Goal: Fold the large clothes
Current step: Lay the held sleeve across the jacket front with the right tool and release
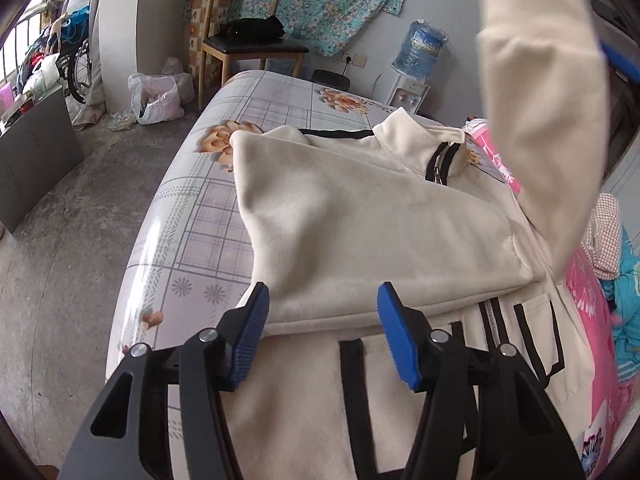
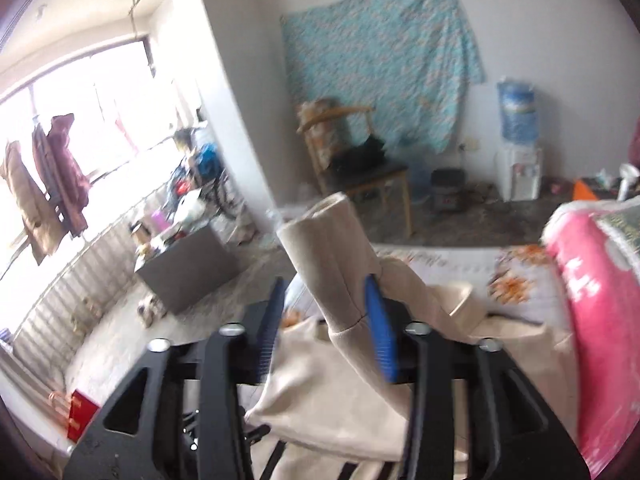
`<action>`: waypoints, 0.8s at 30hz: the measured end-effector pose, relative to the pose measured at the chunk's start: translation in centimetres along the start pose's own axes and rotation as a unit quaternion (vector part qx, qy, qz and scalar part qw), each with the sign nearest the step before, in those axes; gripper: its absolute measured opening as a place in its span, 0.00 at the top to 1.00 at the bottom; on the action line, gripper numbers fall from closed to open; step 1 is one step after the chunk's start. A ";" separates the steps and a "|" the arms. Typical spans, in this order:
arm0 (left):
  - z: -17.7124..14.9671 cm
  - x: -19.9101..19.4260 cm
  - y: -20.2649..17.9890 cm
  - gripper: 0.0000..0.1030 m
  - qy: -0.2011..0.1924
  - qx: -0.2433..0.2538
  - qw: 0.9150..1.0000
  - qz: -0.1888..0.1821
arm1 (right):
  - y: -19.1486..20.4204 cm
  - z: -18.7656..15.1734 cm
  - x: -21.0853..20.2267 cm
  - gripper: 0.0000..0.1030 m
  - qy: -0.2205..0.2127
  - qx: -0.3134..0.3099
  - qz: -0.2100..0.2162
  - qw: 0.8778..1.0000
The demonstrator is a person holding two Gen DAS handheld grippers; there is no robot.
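A cream jacket with black trim lies zipped on the bed, collar at the far end. One sleeve is folded across its chest. My left gripper hovers open just above that folded sleeve's lower edge, with nothing between its pads. The other sleeve hangs in the air at the upper right, with one blue finger of the right gripper behind it. In the right wrist view this sleeve stands cuff up between the spread jaws of my right gripper, resting against the right pad only.
A pink quilt and bundled clothes lie along the bed's right side. A wooden chair, a water dispenser and a plastic bag stand beyond the bed. Bare floor and a grey box lie to the left.
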State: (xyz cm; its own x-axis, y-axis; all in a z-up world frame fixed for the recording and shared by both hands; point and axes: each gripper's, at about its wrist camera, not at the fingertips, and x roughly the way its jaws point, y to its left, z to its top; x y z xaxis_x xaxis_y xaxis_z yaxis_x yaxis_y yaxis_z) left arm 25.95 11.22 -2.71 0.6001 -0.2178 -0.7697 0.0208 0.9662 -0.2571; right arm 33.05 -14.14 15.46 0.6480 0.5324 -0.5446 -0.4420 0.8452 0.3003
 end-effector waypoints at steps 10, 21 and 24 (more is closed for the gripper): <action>0.5 -0.6 1.1 0.47 -0.006 0.002 0.997 -0.071 | -4.5 -10.5 3.8 0.24 0.152 0.022 -0.036 0.988; 6.9 8.3 0.7 0.90 0.053 -0.030 0.998 0.019 | -21.2 -12.8 -4.7 0.36 0.106 0.177 -0.161 0.965; 7.4 6.2 -0.7 0.94 0.018 0.003 1.000 0.011 | -23.3 -13.0 -5.5 0.42 0.099 0.185 -0.172 0.963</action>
State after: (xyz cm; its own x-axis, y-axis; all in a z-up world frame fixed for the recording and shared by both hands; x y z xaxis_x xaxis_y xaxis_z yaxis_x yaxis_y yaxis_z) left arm 35.56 10.17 -3.01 0.5716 -0.2005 -0.7957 0.0124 0.9717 -0.2360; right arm 31.73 -37.36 1.33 0.5698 0.2294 -0.7891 0.0519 0.9483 0.3131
